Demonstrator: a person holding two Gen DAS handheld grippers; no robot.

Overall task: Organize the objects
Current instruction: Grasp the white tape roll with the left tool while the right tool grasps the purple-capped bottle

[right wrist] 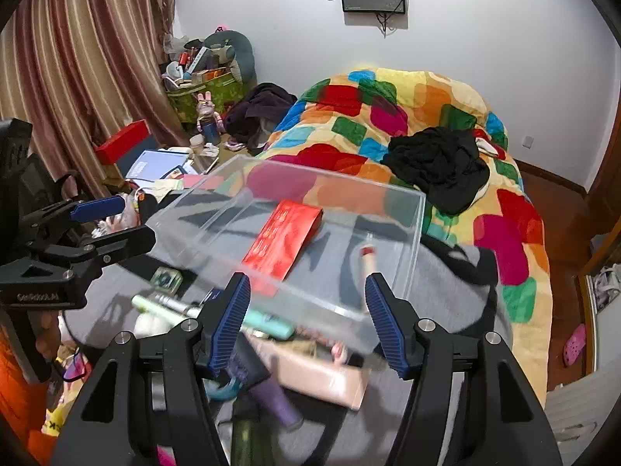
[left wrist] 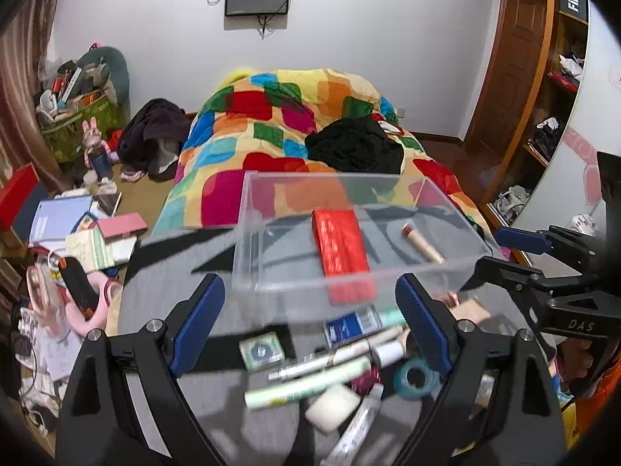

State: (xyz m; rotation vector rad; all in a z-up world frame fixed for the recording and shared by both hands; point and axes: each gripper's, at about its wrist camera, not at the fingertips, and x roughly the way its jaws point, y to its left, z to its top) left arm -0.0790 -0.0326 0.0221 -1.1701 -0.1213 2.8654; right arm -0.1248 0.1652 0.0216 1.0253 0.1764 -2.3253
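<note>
Both tongs are seen spread apart with nothing between them: the left gripper (left wrist: 306,326) and the right gripper (right wrist: 306,322), just short of the clear box (left wrist: 446,268). Inside it, a red packet (left wrist: 340,242) and a small tube (left wrist: 423,242) are already stowed. Most is judged left: a pile of cosmetics (left wrist: 322,372) remains loose on the near grey cloth (left wrist: 167,268).

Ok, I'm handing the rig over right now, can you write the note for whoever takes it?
Left gripper: open, holding nothing.
Right gripper: open, holding nothing.
Clear rectangular plastic box sits on the grey cloth on the bed, both grippers just short of it.
Done: flat red packet and beige tube with red cap lie in the box.
Left: the loose pile in front of the box, including the pale green tube, teal tape roll, white bar and small square green box.
</note>
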